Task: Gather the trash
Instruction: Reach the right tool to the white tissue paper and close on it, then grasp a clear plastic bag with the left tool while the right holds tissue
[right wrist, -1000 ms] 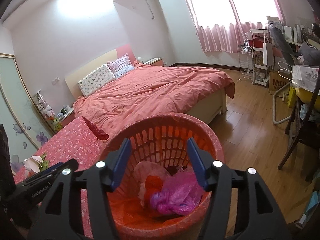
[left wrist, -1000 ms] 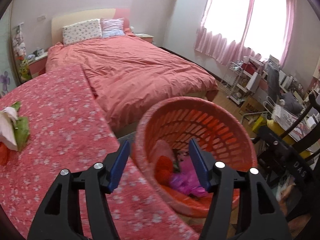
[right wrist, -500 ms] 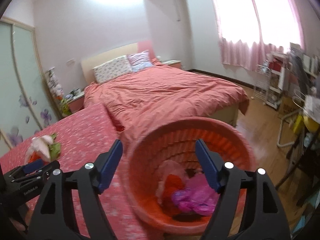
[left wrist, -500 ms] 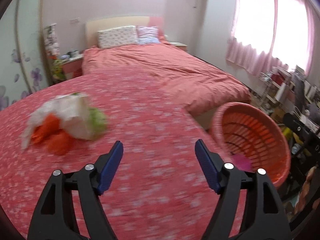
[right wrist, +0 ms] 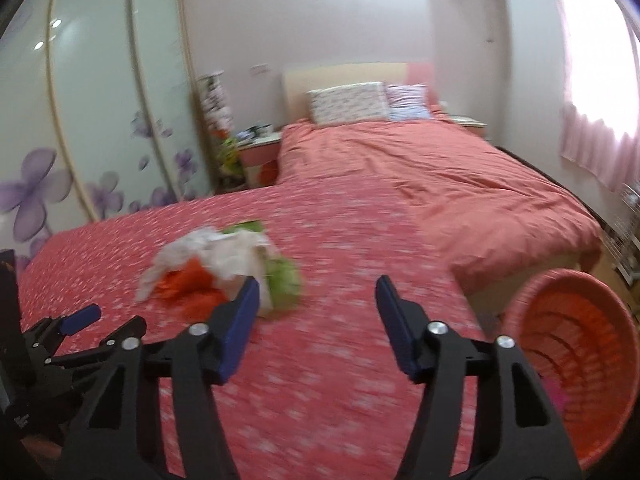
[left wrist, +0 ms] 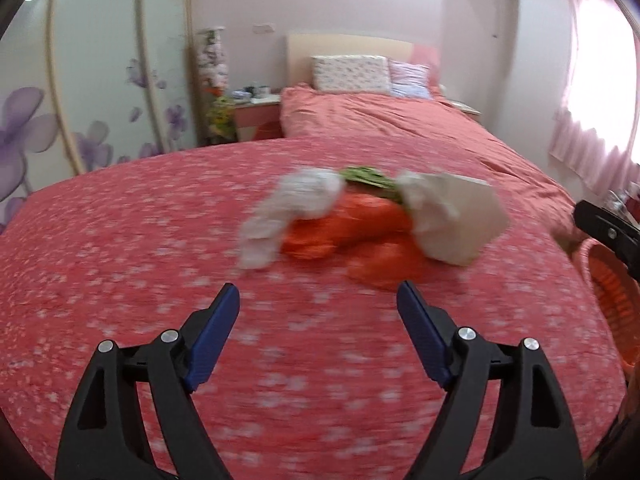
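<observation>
Left wrist view: a trash pile (left wrist: 360,216) of white paper, orange and green scraps, blurred, lies on the floral counter (left wrist: 120,280), uncollected. The basket (right wrist: 576,364) at the right seems to hold some pink trash. Left gripper (left wrist: 319,320) jaws are opening, empty; right gripper (right wrist: 316,304) jaws are closing, empty.

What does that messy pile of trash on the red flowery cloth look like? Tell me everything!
The trash pile is a blurry heap lying on the red flowery cloth. It has crumpled white bits that look like paper or thin plastic, bright orange pieces in the middle, something green and leafy at the back, and a stiffer white piece at one end. The pieces are bunched together and touch each other. Nothing grips it: both grippers are short of it, and the orange basket stands off to the side.
</observation>
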`<move>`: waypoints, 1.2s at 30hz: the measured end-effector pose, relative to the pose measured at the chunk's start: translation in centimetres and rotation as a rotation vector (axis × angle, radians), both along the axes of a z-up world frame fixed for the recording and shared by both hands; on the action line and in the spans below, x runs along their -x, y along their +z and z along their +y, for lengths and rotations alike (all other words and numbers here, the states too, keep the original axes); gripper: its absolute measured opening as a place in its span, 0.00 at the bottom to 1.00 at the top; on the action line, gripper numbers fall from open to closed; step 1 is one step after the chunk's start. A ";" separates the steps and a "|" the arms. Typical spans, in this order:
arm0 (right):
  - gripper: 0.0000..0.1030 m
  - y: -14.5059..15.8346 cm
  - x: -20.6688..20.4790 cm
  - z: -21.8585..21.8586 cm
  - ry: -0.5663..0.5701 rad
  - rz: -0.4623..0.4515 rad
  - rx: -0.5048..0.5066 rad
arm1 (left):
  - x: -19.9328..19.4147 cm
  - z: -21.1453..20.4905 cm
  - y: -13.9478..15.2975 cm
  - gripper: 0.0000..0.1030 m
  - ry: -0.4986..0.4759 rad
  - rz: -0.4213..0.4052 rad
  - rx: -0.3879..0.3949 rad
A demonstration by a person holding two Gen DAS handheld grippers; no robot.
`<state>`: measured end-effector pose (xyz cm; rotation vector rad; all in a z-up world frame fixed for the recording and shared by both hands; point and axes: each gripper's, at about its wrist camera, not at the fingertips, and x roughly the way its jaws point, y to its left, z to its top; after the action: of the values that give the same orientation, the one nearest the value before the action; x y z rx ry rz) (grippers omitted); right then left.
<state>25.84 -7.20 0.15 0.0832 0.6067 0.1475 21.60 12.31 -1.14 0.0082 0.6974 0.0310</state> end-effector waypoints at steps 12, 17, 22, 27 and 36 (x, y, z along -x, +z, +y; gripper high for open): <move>0.14 -3.4 -7.8 5.1 -0.008 0.148 -0.023 | -0.1 6.1 -1.3 0.78 0.052 0.057 0.077; 0.02 -4.0 -7.6 4.8 0.003 0.130 -0.037 | -0.8 6.4 -1.6 0.78 0.042 0.059 0.090; 0.02 -2.3 -5.7 2.4 -0.035 0.043 -0.054 | -2.6 6.3 -1.1 0.78 0.044 0.047 0.112; 0.02 -1.4 -4.3 -0.8 -0.097 0.008 -0.055 | -6.5 5.3 -0.1 0.78 0.037 0.024 0.169; 0.02 -2.6 -3.6 -4.2 -0.125 0.035 -0.061 | -13.8 1.3 -0.8 0.75 -0.005 0.105 0.012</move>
<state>29.45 -11.45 -2.44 0.1823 0.6299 0.0435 35.44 13.59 -1.98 0.0003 0.8024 0.0222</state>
